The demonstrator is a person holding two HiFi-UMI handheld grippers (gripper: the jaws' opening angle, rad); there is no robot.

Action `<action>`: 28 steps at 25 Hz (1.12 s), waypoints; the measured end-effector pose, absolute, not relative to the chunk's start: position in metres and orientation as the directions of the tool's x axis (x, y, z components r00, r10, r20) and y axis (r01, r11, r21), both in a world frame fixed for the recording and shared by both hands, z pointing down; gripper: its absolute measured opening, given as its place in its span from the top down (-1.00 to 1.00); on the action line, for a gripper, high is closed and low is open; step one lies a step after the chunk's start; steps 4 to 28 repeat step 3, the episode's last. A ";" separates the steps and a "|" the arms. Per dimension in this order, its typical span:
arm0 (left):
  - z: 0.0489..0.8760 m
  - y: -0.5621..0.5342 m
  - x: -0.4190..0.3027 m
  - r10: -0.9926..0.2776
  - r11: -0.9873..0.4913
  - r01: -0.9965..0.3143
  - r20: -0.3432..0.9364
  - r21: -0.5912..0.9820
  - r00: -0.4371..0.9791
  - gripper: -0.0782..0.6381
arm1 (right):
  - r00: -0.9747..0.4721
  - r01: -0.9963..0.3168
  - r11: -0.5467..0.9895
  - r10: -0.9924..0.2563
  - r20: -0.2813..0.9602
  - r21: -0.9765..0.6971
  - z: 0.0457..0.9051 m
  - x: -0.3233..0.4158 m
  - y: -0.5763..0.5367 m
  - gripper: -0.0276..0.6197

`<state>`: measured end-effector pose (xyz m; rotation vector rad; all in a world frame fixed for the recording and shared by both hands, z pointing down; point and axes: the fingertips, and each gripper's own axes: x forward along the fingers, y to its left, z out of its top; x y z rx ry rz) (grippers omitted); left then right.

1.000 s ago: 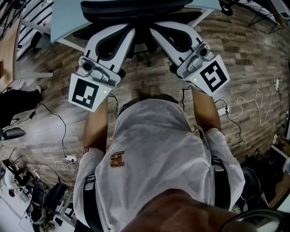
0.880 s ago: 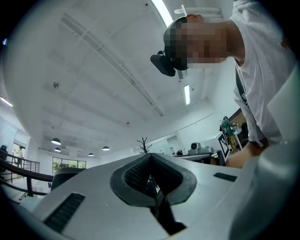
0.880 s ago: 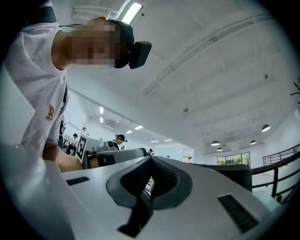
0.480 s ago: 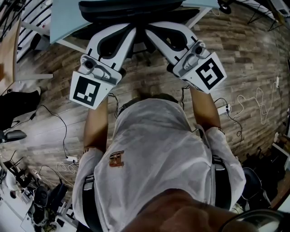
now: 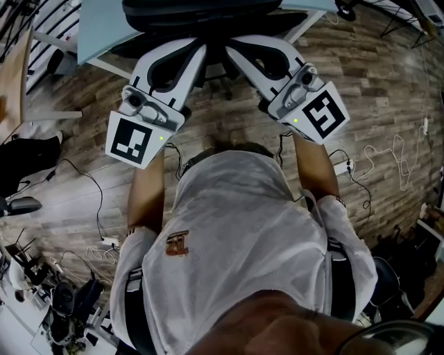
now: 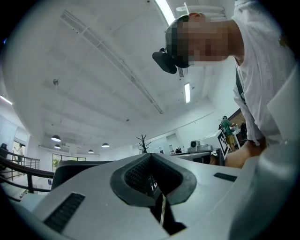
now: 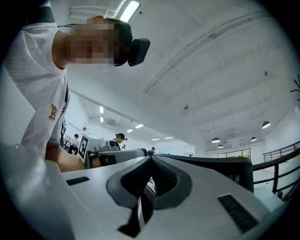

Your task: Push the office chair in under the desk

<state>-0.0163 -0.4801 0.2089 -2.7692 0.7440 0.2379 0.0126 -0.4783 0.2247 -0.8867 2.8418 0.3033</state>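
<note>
1. Wood-plank flooring (image 5: pixel 388 90) strewn with cables (image 5: pixel 94 191) lies beneath both grippers, and a pale desk (image 5: pixel 104 28) stands beyond their tips.
2. The black office chair (image 5: pixel 201 12) sits straight ahead of the two grippers, at the desk's near edge.
3. The left gripper (image 5: pixel 198 48) has its jaws pressed together with nothing between them, and its tip reaches the chair's back.
4. The right gripper (image 5: pixel 236 50), just beside the left, is likewise closed and empty, its tip at the chair's back.

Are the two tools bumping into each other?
Apart. The head view shows the left tool and right tool with dark chair between their tips.
</note>
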 end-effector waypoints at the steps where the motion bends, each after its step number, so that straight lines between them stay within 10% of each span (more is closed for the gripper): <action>1: 0.209 -0.479 -0.016 -0.467 -0.834 -0.509 -0.222 -0.210 0.856 0.73 | -0.815 -0.573 0.806 -0.543 -0.203 0.148 0.224 0.012 -0.477 0.81; 28: 0.210 -0.475 -0.016 -0.464 -0.836 -0.506 -0.218 -0.212 0.858 0.73 | -0.817 -0.570 0.808 -0.538 -0.205 0.148 0.224 0.011 -0.473 0.81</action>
